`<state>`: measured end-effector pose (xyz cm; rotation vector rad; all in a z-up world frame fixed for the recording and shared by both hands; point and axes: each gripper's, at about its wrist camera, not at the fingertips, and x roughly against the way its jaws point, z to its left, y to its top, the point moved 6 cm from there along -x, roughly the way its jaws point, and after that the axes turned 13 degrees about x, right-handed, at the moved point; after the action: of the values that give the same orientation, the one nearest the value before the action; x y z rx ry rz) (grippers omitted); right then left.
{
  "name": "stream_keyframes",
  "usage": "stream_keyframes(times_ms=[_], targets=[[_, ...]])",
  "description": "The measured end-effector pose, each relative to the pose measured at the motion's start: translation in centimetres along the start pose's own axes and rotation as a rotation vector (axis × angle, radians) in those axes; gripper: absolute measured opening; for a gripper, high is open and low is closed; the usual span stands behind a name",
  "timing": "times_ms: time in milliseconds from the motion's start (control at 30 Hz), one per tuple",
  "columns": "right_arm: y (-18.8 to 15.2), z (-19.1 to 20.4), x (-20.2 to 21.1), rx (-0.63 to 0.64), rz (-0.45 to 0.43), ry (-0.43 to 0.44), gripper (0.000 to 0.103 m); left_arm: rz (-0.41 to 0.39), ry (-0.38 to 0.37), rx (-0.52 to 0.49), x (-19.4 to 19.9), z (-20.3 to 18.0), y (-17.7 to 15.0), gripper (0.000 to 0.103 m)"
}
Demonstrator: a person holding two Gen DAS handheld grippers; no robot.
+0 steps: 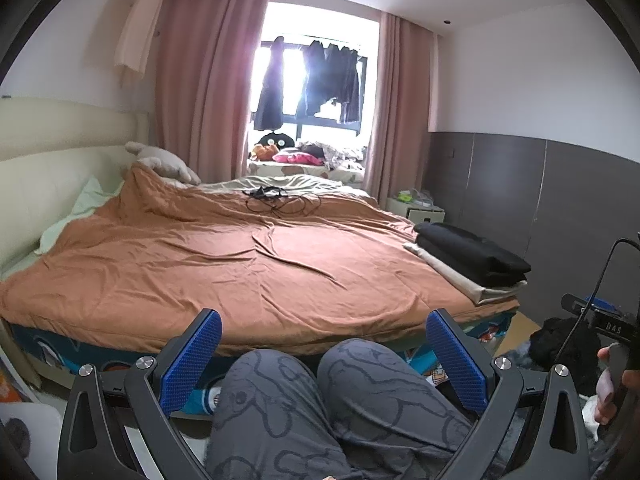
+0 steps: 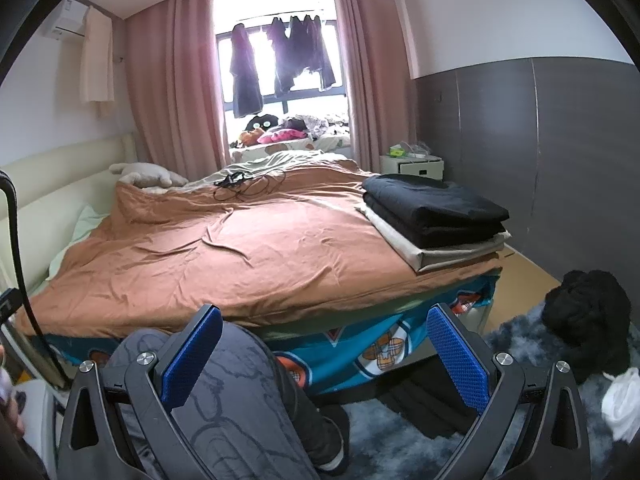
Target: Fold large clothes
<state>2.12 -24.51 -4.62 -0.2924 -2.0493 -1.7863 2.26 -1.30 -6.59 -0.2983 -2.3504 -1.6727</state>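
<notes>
Both the left gripper (image 1: 324, 354) and right gripper (image 2: 324, 350) gape wide, empty, over the person's patterned grey trousers (image 1: 332, 408). Folded black clothes (image 2: 434, 210) top a beige piece (image 2: 452, 254) at the orange-covered bed's (image 2: 224, 256) right edge. A dark heap (image 2: 588, 320), its make-up unclear, lies lower right on the floor.

An orange-covered bed (image 2: 224, 256) carries folded black clothes (image 2: 434, 210) atop a beige garment (image 2: 448, 250).

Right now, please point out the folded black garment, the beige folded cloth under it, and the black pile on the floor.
folded black garment (image 2: 434, 210), right wrist view, top face.
beige folded cloth (image 2: 452, 254), right wrist view, front edge.
black pile (image 2: 588, 312), right wrist view, middle.
</notes>
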Motion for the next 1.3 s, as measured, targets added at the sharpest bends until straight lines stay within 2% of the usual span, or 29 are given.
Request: stream_keyframes(times_ms=[467, 1300], targets=[[-0.13, 0.06, 0.18, -0.003, 0.005, 0.001, 0.103, 0.005, -0.009, -0.036, 0.42, -0.89, -0.32, 0.103], [-0.07, -0.37, 0.60, 0.003, -0.001, -0.009, 0.103, -0.003, -0.010, -0.013, 0.90, -0.49, -0.36, 0.103]])
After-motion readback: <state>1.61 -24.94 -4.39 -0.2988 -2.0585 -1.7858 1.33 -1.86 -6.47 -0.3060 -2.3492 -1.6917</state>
